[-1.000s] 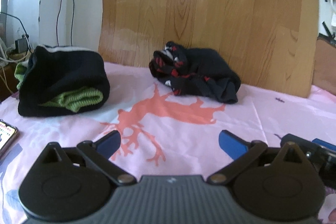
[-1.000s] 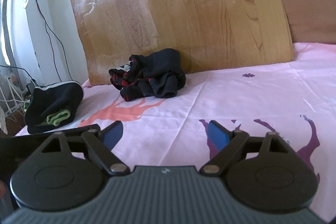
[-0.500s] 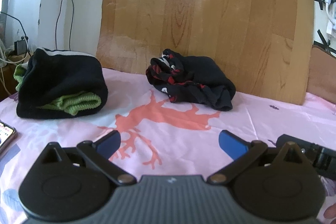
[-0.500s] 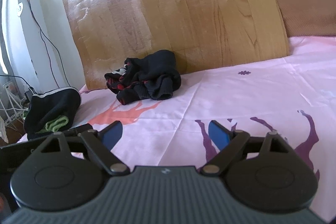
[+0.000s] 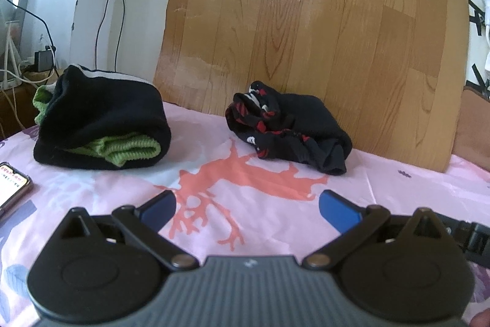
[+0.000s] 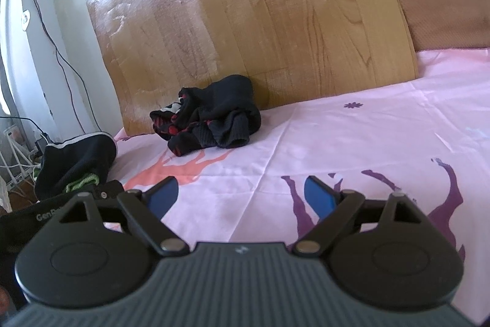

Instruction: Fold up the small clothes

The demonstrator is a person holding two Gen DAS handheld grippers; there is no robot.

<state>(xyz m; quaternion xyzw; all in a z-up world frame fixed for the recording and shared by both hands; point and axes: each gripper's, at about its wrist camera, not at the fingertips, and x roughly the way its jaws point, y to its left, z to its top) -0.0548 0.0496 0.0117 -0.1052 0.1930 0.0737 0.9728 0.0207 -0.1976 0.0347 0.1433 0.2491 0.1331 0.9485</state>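
We hold both tools low over the pink printed bedsheet [image 5: 382, 183], near its front edge, and neither has anything in it. The left gripper [image 5: 246, 209] stands wide, its blue pads apart over the coral-coloured branch print [image 5: 242, 173]; the right gripper [image 6: 240, 195] is just as wide, over bare sheet beside a purple print.

The piece to be folded seems to be the crumpled black garment with red and white pattern [image 5: 288, 132]. It lies bunched at the back edge of the bed, against the leaning wood-grain board [image 5: 321, 36], well apart from both grippers. At the back left corner sits a rolled black bundle with a green ribbed knit tucked inside [image 5: 101, 129], which looks already done. A phone with a lit screen [image 5: 12, 184] lies at the left edge.

We judge that we are between pieces: one bundle set aside, the next not yet touched. The next move calls for reaching to the back edge, pinching the crumpled garment at two separate points and drawing it forward to spread it flat. Its edges are buried in the heap, so finding a clean hem may take a shake first.
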